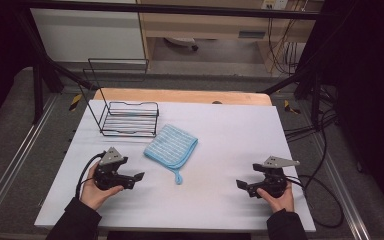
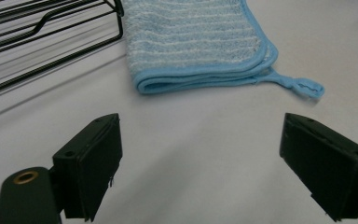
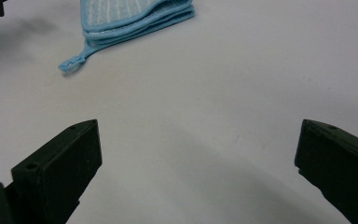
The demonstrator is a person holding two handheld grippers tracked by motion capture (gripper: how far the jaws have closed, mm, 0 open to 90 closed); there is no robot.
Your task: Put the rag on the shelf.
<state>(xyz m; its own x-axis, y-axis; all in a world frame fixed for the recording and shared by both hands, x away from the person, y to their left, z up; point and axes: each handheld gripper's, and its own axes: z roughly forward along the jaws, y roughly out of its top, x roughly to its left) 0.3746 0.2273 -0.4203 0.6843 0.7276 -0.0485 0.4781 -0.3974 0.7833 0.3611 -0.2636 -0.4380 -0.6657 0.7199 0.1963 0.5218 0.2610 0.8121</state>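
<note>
In the high view, a white table (image 1: 220, 150) carries a folded blue striped cloth (image 1: 171, 145) a little left of the middle. The cloth lies as a tilted square, one corner aimed toward the person, and from that near corner a small hanging loop (image 1: 179, 177) trails toward the table's near edge. Its white stripes run from near-left to far-right. Just behind and to the left of the cloth stands a black wire rack (image 1: 128, 118) with a tall wire back. The left gripper (image 1: 132, 179) rests low on the near-left of the table, held in the left hand (image 1: 98, 192), its jaws spread and pointing right toward the middle. The right gripper (image 1: 243, 186), held in the right hand (image 1: 278, 196), sits near-right with its jaws apart and pointing left.

In the left gripper view, the two black jaws stand wide apart over bare table, nothing between them. The cloth (image 2: 193, 39) lies ahead, folded edge facing the camera, its loop (image 2: 303, 86) sticking out to the right. The rack's wires (image 2: 46, 35) cross the upper left.

In the right gripper view, the jaws are likewise wide apart and empty. The cloth (image 3: 135, 14) sits at the upper left, well apart from them, its loop (image 3: 72, 63) pointing down-left.
</note>
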